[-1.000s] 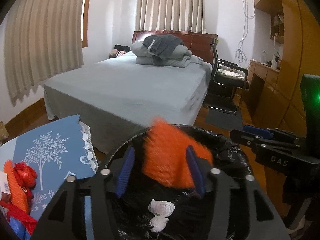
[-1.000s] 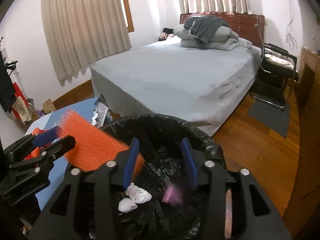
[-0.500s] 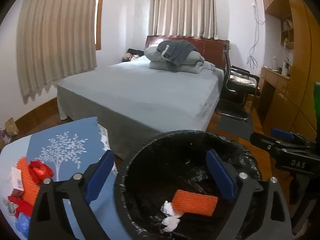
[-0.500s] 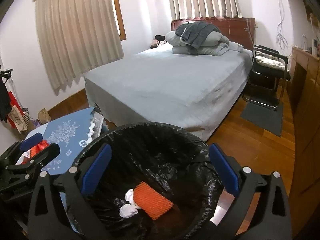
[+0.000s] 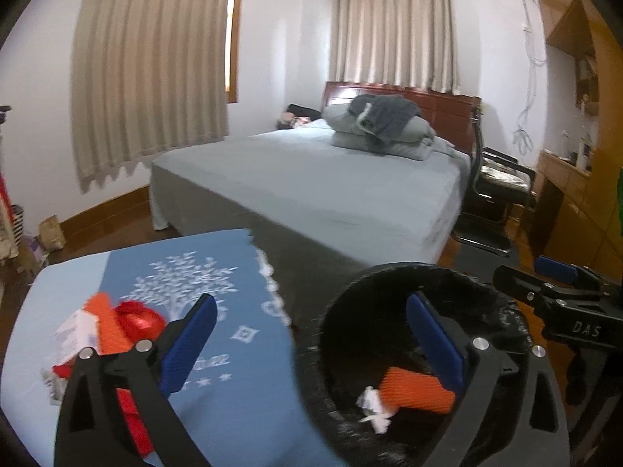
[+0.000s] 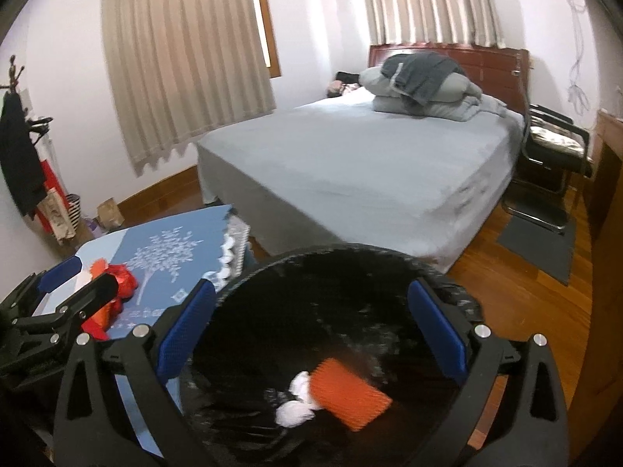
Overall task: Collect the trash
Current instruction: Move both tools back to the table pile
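A black-lined trash bin stands beside a small table with a blue cloth. Inside the bin lie an orange foam net and white crumpled tissues. My left gripper is open and empty, spanning the table edge and bin rim. My right gripper is open and empty above the bin. On the table lies a pile of trash: red wrapper, orange net, white packet.
A grey bed stands behind the table and bin. A black chair and wooden cabinets are on the right. The right gripper shows in the left wrist view; the left gripper shows in the right wrist view.
Both grippers opened wide; the orange net left my left gripper and dropped into the bin. My left gripper has since swung left toward the table.
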